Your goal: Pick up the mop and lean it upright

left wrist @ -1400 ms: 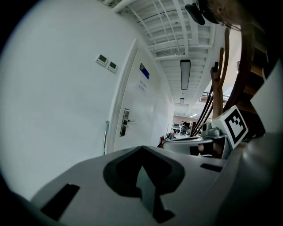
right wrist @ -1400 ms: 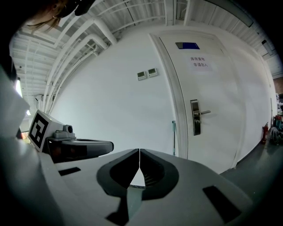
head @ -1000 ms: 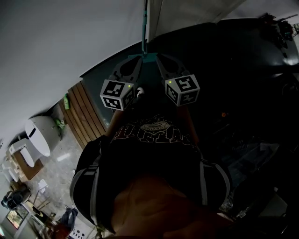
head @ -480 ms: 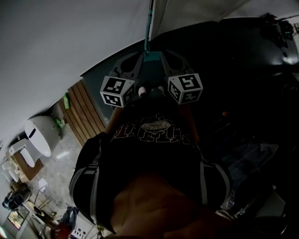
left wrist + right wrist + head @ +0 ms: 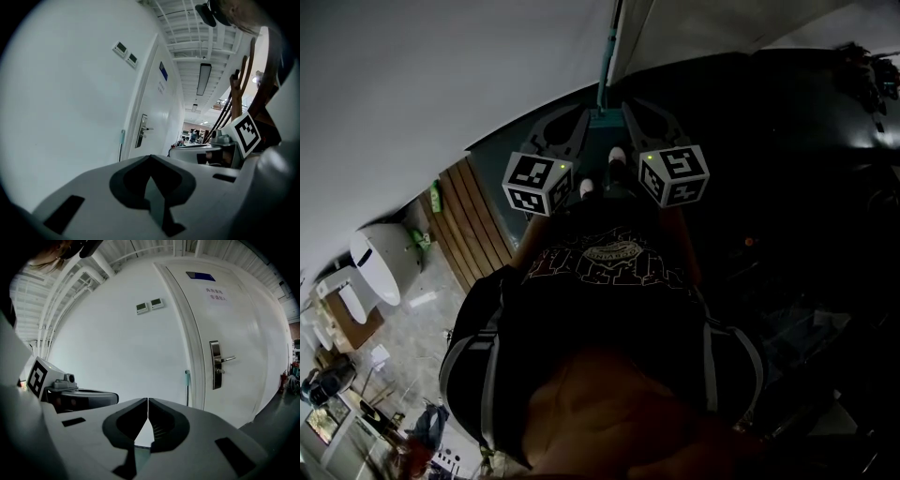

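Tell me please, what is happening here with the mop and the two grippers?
A person holds one gripper in each hand, both pointed toward the mop. The mop stands upright at the white wall, just beside the door. The left gripper and the right gripper both have their fingers together, with nothing between them. Neither gripper touches the mop, so the mop stands on its own.

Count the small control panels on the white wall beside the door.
2. In the right gripper view, the left panel and the right panel sit side by side high on the wall, left of the door. None seems hidden.
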`<state>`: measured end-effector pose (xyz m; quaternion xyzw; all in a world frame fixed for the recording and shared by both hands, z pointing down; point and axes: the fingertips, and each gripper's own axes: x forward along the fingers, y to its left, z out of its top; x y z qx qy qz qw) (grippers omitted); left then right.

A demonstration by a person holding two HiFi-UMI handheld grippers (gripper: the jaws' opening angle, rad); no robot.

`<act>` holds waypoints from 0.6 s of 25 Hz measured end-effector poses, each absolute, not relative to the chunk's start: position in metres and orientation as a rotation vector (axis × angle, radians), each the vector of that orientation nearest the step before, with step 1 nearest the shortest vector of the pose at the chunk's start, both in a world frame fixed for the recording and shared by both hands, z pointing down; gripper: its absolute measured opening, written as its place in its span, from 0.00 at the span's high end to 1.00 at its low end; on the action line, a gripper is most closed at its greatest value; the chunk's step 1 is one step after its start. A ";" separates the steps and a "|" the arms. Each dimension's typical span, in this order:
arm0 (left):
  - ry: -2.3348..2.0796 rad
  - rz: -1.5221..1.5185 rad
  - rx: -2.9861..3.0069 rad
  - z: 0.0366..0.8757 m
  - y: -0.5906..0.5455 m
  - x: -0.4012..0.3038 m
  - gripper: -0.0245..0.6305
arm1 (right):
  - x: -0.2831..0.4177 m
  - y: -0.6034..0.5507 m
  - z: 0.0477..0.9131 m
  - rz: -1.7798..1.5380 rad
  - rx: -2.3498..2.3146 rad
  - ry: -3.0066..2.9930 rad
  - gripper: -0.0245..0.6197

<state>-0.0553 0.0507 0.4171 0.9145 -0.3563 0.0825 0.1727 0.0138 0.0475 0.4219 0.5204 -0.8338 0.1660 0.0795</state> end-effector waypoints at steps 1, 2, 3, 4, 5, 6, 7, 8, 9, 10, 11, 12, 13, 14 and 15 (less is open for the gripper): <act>-1.013 0.235 2.593 0.417 0.044 -0.053 0.89 | 0.015 0.041 0.422 0.498 1.549 -2.496 0.93; -1.017 0.234 2.590 0.418 0.037 -0.051 0.89 | 0.016 0.034 0.423 0.500 1.540 -2.497 0.93; -1.021 0.232 2.586 0.420 0.030 -0.050 0.89 | 0.017 0.027 0.425 0.502 1.530 -2.498 0.93; -1.027 0.230 2.580 0.422 0.022 -0.048 0.89 | 0.019 0.019 0.427 0.503 1.521 -2.499 0.93; -1.032 0.229 2.576 0.424 0.013 -0.045 0.89 | 0.022 0.011 0.428 0.504 1.513 -2.501 0.93; -1.036 0.229 2.572 0.426 0.006 -0.042 0.89 | 0.025 0.003 0.430 0.506 1.508 -2.503 0.93; -1.040 0.230 2.570 0.427 -0.002 -0.037 0.89 | 0.029 -0.004 0.431 0.508 1.503 -2.505 0.93; -1.044 0.231 2.568 0.429 -0.009 -0.032 0.89 | 0.034 -0.012 0.432 0.509 1.499 -2.508 0.93; -1.049 0.229 2.568 0.429 -0.017 -0.027 0.89 | 0.039 -0.020 0.433 0.510 1.495 -2.513 0.93; -1.055 0.228 2.568 0.430 -0.026 -0.022 0.89 | 0.044 -0.029 0.434 0.510 1.490 -2.518 0.93; -1.062 0.226 2.568 0.431 -0.035 -0.016 0.89 | 0.049 -0.039 0.435 0.509 1.484 -2.526 0.93; -1.069 0.225 2.569 0.431 -0.044 -0.011 0.89 | 0.054 -0.048 0.435 0.507 1.478 -2.533 0.93; -1.076 0.224 2.569 0.431 -0.051 -0.006 0.89 | 0.059 -0.056 0.435 0.505 1.472 -2.540 0.93; -1.083 0.223 2.568 0.430 -0.058 -0.001 0.89 | 0.063 -0.063 0.434 0.501 1.466 -2.545 0.93; -1.092 0.223 2.565 0.428 -0.063 0.002 0.89 | 0.066 -0.070 0.432 0.497 1.460 -2.551 0.93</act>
